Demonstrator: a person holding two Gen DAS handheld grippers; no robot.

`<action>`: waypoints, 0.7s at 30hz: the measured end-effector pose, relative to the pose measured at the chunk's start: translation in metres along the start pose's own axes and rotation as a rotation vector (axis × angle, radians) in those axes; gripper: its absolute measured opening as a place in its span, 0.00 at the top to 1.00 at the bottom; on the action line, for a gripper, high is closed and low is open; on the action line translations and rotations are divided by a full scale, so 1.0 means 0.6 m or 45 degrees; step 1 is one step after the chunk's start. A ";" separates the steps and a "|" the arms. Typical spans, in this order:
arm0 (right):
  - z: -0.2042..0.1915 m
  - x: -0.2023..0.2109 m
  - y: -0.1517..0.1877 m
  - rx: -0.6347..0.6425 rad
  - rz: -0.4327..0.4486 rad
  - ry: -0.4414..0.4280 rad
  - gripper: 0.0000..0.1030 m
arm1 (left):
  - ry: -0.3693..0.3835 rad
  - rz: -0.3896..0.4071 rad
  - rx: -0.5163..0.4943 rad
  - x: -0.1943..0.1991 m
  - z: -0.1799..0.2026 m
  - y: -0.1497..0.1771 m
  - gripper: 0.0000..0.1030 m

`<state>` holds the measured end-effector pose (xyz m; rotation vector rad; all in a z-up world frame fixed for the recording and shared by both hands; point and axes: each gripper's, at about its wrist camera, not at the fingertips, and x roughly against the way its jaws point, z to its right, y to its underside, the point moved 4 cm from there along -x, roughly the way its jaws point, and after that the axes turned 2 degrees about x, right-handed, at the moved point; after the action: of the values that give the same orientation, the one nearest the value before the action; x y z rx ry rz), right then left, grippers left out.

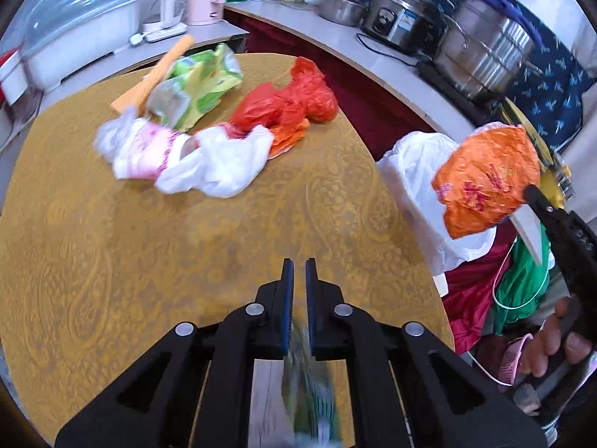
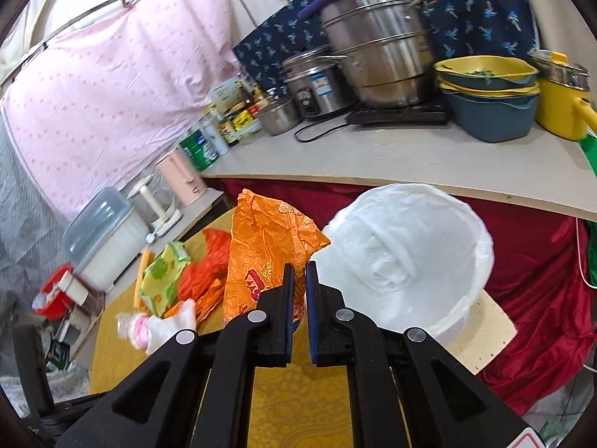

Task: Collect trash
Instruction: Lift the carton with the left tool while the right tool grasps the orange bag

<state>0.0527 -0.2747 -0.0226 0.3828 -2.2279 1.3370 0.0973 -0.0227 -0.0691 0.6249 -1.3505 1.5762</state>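
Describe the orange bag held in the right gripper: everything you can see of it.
The orange bag is thin, crinkled plastic or foil-like film with red printed characters and a paler patch. It hangs crumpled and partly spread, pinched at one edge by the shut right gripper. It is lifted clear of the yellow table, beside the white-lined bin, not yet over its opening. Nothing else visibly touches it.

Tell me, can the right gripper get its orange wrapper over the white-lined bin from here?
Probably yes. The right gripper is shut on the orange wrapper, and the white-lined bin gapes open just beside it; nothing shows between them.
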 end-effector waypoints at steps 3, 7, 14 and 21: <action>0.023 0.008 0.006 -0.014 -0.007 0.015 0.93 | -0.002 -0.015 0.017 -0.003 0.002 0.003 0.92; 0.038 0.007 0.031 -0.041 -0.042 0.019 0.93 | -0.038 -0.025 0.027 0.007 -0.011 0.028 0.42; 0.018 0.001 0.060 -0.025 -0.087 -0.007 0.93 | -0.052 -0.144 0.073 0.025 -0.051 0.114 0.30; -0.004 0.006 0.065 0.005 -0.092 -0.023 0.93 | -0.044 -0.256 0.039 0.008 -0.040 0.175 0.27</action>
<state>0.0315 -0.2537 -0.0483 0.4739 -2.2048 1.3057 0.0072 0.0061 -0.1206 0.7852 -1.2488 1.4317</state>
